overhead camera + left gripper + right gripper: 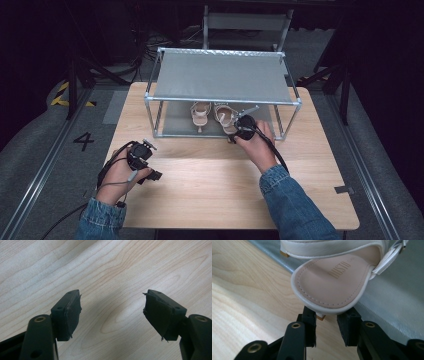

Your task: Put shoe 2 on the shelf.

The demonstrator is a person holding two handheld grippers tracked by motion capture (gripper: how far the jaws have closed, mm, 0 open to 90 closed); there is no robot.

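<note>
Sandals, a cream-white pair with ankle straps and tan insoles, sit side by side on the grey lower shelf point(175, 122) of a small metal-framed shoe rack point(222, 75) at the far side of the light wooden surface point(215, 185). The right sandal point(224, 117) lies with its long axis running front to back, heel end toward the person and jutting past the shelf's front edge, strap and buckle farther in. The right hand-held gripper point(234, 135) reaches in level from the person's side, so the shoe lies straight ahead of it and slightly above. In the right gripper view the rounded rim of the heel seat point(329, 287) hangs just over the two black jaws, and the small tan heel tip point(321, 317) sits in the gap between them. The jaws are partly drawn in, with a narrow gap on each side of the heel; whether the pads already press on it cannot be told, though they appear just short of contact. The left sandal point(199, 114) rests just beside the right one, untouched. The left hand-held gripper point(152, 175) rests well apart at the near left of the surface, jaws spread wide over bare wood with nothing between them. The right hand is plainly the nearer one, and any pull would likely run along the shoe's length toward the person.
</note>
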